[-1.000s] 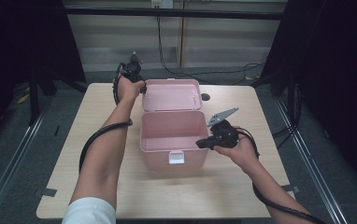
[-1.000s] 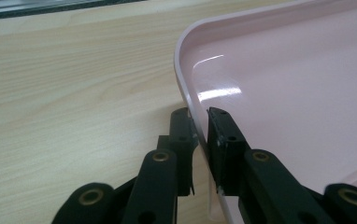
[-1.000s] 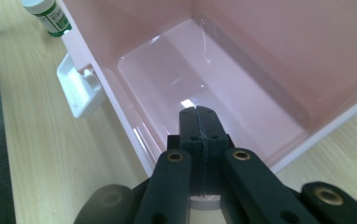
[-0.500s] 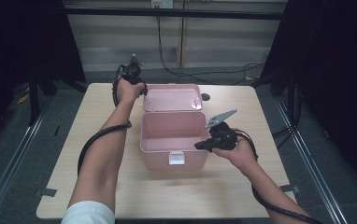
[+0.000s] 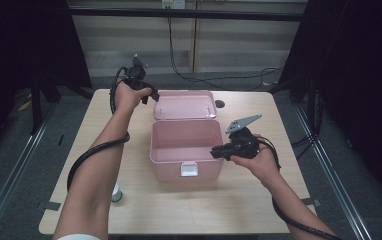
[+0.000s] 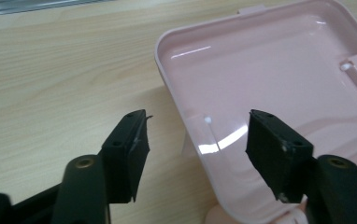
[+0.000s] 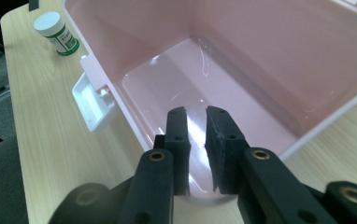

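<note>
Left gripper point(image 6: 193, 135): jaws just opened, lid point(image 6: 279, 74) released, nothing held; withdraw clear. Right gripper point(image 7: 196, 122): nearly closed, empty, above box point(image 5: 186, 150) right rim; steady it.

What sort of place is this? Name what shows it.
Probably a recording lab, not a home: a bare wooden table enclosed by black curtains, cables trailing over the floor, and a pink storage box as prop.
</note>
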{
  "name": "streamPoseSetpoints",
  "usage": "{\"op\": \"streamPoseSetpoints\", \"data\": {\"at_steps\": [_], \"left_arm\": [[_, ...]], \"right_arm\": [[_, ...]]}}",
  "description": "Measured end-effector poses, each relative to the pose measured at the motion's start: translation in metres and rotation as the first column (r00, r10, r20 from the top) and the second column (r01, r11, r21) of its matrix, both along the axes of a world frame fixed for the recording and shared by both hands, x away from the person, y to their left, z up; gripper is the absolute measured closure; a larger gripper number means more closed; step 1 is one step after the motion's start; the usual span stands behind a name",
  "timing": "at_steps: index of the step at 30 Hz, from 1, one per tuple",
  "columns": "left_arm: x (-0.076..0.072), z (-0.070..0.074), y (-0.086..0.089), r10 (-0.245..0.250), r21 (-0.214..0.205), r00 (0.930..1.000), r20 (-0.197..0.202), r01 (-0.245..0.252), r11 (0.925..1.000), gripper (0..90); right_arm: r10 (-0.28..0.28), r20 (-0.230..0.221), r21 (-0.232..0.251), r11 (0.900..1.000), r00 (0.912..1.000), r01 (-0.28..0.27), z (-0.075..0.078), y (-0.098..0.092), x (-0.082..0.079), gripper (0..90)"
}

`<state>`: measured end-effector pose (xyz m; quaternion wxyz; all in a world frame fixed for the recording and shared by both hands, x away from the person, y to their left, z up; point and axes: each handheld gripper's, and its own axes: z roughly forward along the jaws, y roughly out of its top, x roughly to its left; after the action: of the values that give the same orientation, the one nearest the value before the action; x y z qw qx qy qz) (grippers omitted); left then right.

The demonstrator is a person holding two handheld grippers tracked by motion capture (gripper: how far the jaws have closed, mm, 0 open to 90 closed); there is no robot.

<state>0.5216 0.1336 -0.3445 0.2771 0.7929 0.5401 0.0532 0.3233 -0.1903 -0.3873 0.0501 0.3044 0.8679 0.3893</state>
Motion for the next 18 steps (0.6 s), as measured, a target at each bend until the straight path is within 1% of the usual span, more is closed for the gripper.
{"op": "streamPoseSetpoints", "data": {"at_steps": [1, 2, 3, 4, 5, 6, 7, 8, 9, 12, 14, 15, 16, 17, 18], "left_arm": [[-0.003, 0.000, 0.001, 0.000, 0.002, 1.0000, 0.006, 0.000, 1.0000, 36.4], [-0.005, 0.000, 0.003, -0.013, 0.003, 0.9999, 0.005, 0.013, 0.9999, 35.2], [-0.008, 0.000, 0.005, -0.024, 0.005, 0.9997, 0.007, 0.024, 0.9997, 33.4], [-0.010, 0.001, 0.006, -0.027, 0.007, 0.9996, 0.012, 0.027, 0.9996, 32.9], [-0.013, 0.001, 0.009, -0.040, 0.005, 0.9991, 0.009, 0.040, 0.9992, 31.8], [-0.015, 0.001, 0.010, -0.042, -0.009, 0.9991, 0.011, 0.042, 0.9991, 30.8], [-0.017, 0.001, 0.012, -0.052, -0.005, 0.9986, 0.011, 0.052, 0.9986, 29.9], [-0.020, 0.001, 0.014, -0.062, 0.002, 0.9980, 0.011, 0.062, 0.9981, 29.0], [-0.022, 0.001, 0.016, -0.065, -0.003, 0.9978, 0.014, 0.065, 0.9979, 28.9], [-0.029, 0.000, 0.021, -0.071, -0.011, 0.9974, 0.013, 0.071, 0.9974, 28.9], [-0.033, -0.001, 0.025, -0.086, 0.001, 0.9963, 0.007, 0.086, 0.9963, 28.8], [-0.036, -0.002, 0.026, -0.075, -0.004, 0.9971, 0.001, 0.075, 0.9971, 28.8], [-0.037, -0.003, 0.029, -0.084, -0.003, 0.9965, -0.002, 0.084, 0.9965, 28.6], [-0.040, -0.003, 0.031, -0.078, -0.012, 0.9969, -0.008, 0.078, 0.9969, 28.7], [-0.042, -0.004, 0.033, -0.076, -0.014, 0.9970, -0.012, 0.076, 0.9970, 29.1]], "right_arm": [[-0.003, 0.006, -0.007, 1.0000, 1.0000, 0.003, 0.002, -0.001, -0.001, 76.4], [-0.011, 0.012, -0.007, 0.9999, 0.9999, 0.011, 0.004, -0.003, -0.003, 73.9], [-0.012, 0.014, -0.001, 0.9999, 0.9998, 0.012, 0.005, -0.006, -0.004, 70.5], [-0.021, 0.017, -0.005, 0.9998, 0.9996, 0.021, 0.007, -0.009, -0.006, 66.9], [-0.032, 0.022, -0.002, 0.9995, 0.9993, 0.032, 0.008, -0.012, -0.008, 63.8], [-0.043, 0.021, 0.009, 0.9991, 0.9989, 0.043, 0.009, -0.016, -0.009, 61.2], [-0.054, 0.024, 0.019, 0.9984, 0.9982, 0.054, 0.010, -0.020, -0.011, 58.5], [-0.064, 0.031, 0.014, 0.9979, 0.9975, 0.063, 0.012, -0.024, -0.013, 56.4], [-0.071, 0.029, 0.020, 0.9973, 0.9970, 0.071, 0.012, -0.027, -0.014, 54.1], [-0.096, 0.027, 0.032, 0.9950, 0.9950, 0.095, 0.012, -0.036, -0.015, 49.7], [-0.108, 0.032, 0.029, 0.9938, 0.9936, 0.107, 0.012, -0.040, -0.016, 47.3], [-0.110, 0.037, 0.024, 0.9937, 0.9932, 0.109, 0.011, -0.042, -0.017, 46.5], [-0.115, 0.038, 0.020, 0.9933, 0.9927, 0.114, 0.010, -0.044, -0.017, 45.4], [-0.117, 0.042, 0.019, 0.9931, 0.9923, 0.116, 0.009, -0.046, -0.017, 44.1], [-0.124, 0.042, 0.024, 0.9921, 0.9914, 0.123, 0.008, -0.048, -0.018, 43.2]]}}
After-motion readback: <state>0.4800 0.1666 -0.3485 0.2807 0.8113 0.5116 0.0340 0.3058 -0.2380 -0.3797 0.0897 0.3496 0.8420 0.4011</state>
